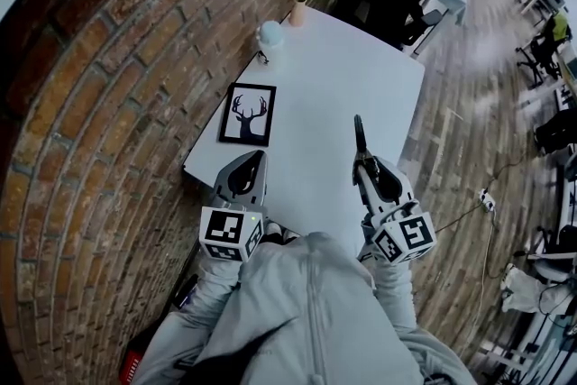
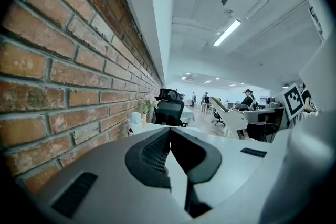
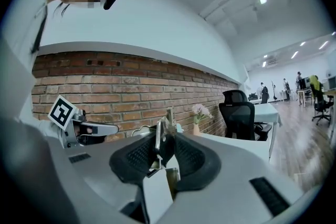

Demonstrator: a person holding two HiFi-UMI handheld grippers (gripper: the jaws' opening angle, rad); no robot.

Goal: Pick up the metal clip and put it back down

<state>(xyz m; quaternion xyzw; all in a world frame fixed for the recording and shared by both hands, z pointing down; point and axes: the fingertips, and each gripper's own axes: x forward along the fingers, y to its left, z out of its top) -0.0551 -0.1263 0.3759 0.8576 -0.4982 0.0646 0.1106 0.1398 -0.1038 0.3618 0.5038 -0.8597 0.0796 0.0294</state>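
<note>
Right now the right gripper (image 3: pixel 167 139) is clamped on the metal clip (image 3: pixel 157 136), holding it in the air above the white table (image 1: pixel 361 77), and the left gripper (image 2: pixel 169 132) is closed on nothing. The pads seem to catch only a thin edge of the clip. Any tilt or easing of the squeeze could let it twist free and drop rather than be set down.

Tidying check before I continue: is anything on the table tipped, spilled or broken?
Nothing stands out. The vase stands upright, the picture looks intact, and no spill shows on the table. The clip is off the table, held in the right gripper.
</note>
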